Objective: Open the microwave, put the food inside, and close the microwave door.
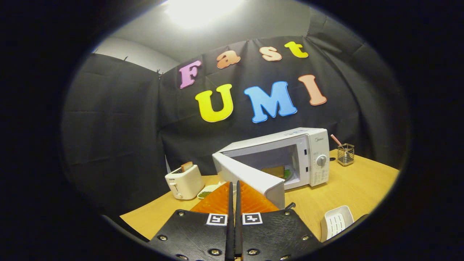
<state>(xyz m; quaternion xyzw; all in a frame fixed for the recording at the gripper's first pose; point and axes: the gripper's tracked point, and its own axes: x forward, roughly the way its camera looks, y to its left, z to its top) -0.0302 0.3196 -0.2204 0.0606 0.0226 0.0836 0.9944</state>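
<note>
The open microwave door [250, 175] covers the left part of the food [277, 171] inside, so its full shape cannot be told. The tongs [233, 188], fingers pressed together, hide part of a small dish [207, 191] beside the toaster [184, 181]. The panel markings below the microwave's dial [321, 161] are too small to tell.

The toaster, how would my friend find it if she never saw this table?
Start at the big white microwave with its door swung open on the wooden table. Look past the door, towards the black cloth wall, beyond the shut gripper: the toaster stands there. It is the small cream box with a slice of toast poking out.
</note>
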